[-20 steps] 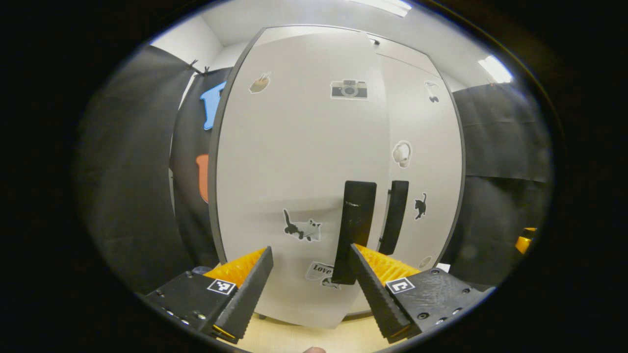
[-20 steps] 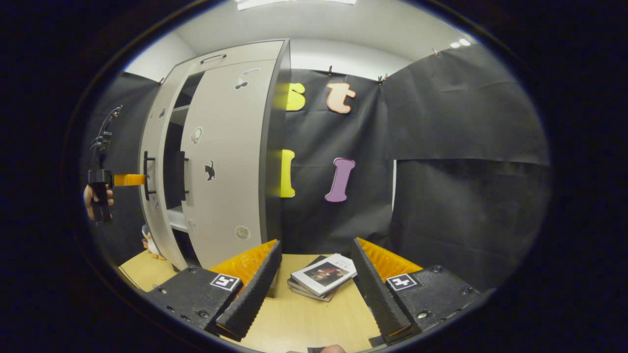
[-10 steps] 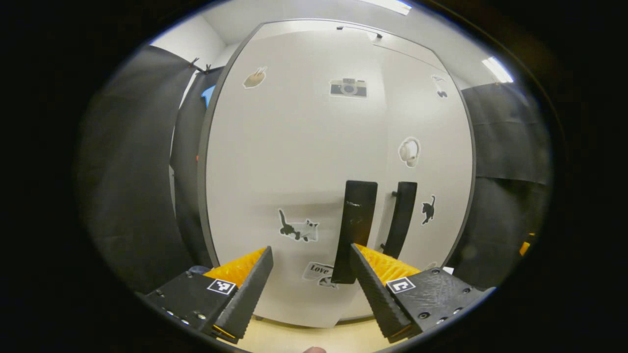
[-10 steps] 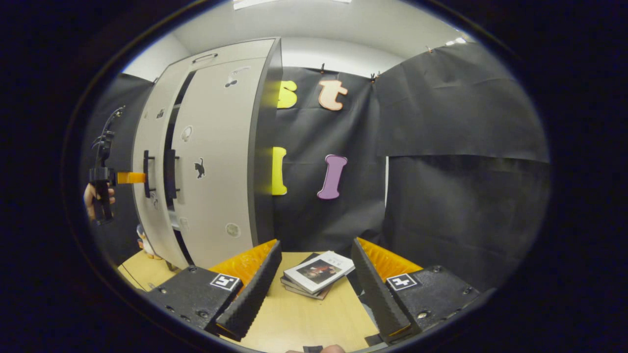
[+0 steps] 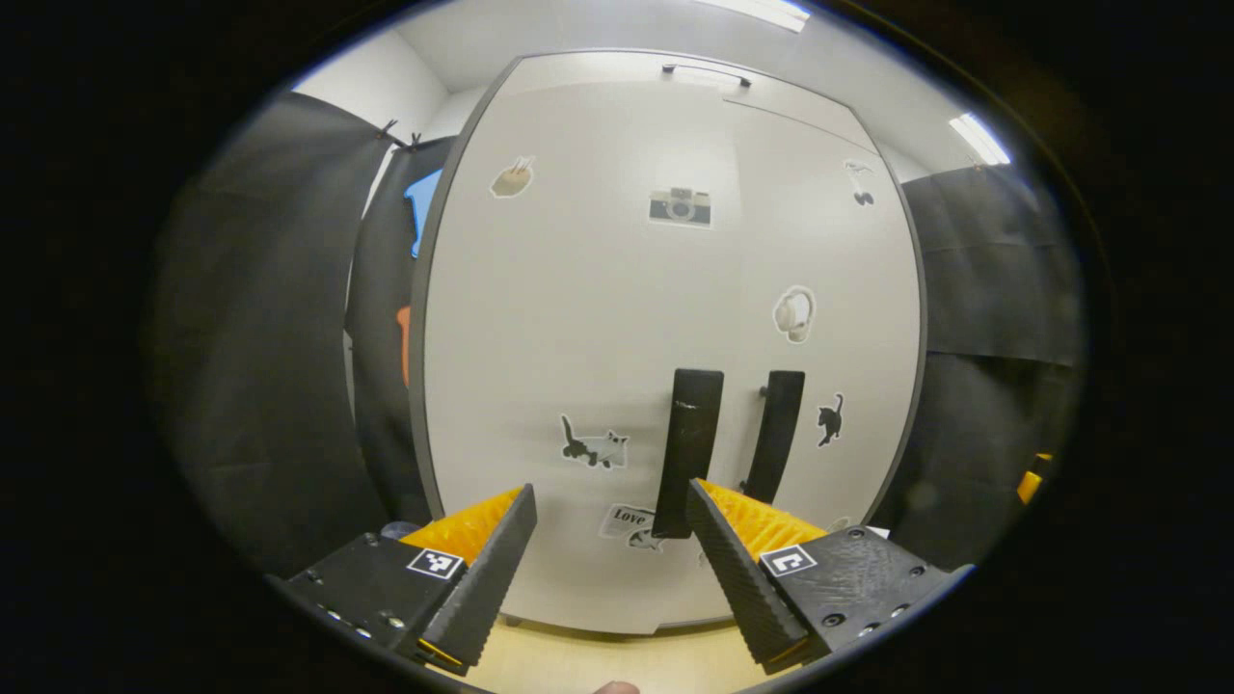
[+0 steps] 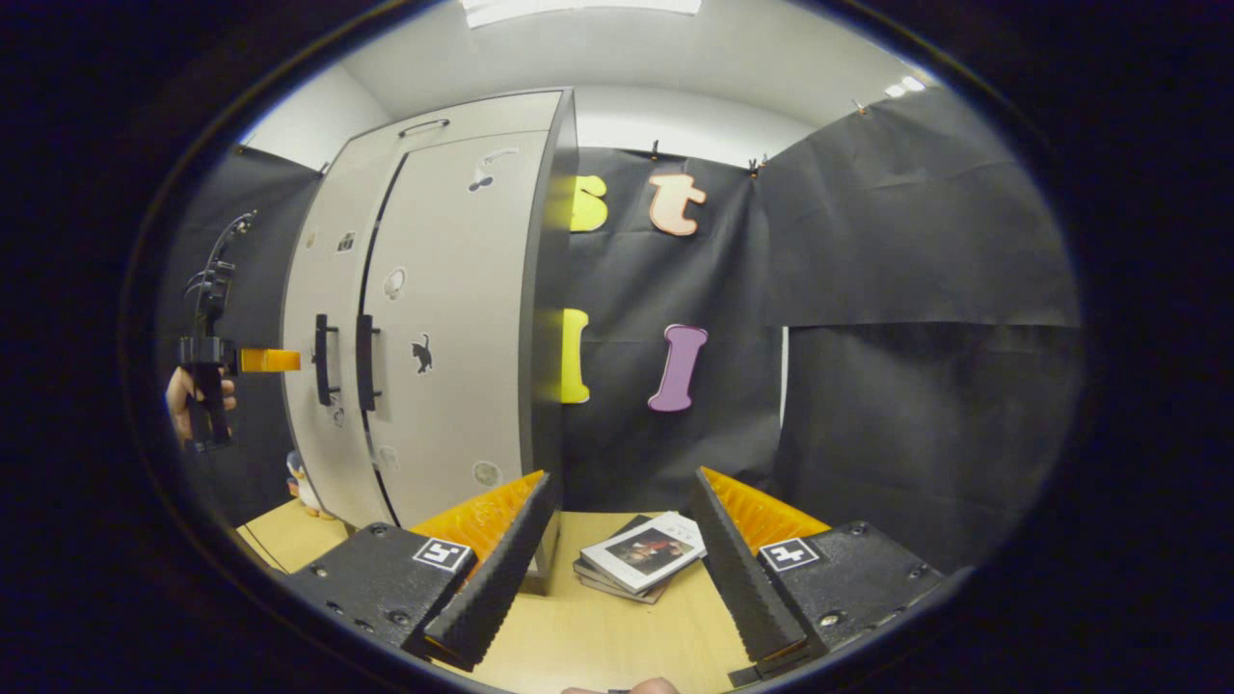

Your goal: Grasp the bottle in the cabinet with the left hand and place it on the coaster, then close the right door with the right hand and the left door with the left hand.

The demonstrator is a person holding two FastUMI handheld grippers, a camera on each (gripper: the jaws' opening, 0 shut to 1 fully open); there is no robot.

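The white cabinet stands with both doors shut. The left door and the right door meet flush, and their black handles sit side by side. My left gripper is open, just in front of the left door beside its handle, holding nothing. In the right gripper view the cabinet is at the left, and a hand holds the left gripper a short way off the door handles. My right gripper is open and empty over the table.
A small stack of books lies on the wooden table ahead of my right gripper. A penguin figure stands by the cabinet's lower left corner. Black cloth walls close in the booth on the sides.
The left door has swung fully shut, closing the dark gap between the doors. My left gripper has drawn back slightly from the door. The right gripper stays open.
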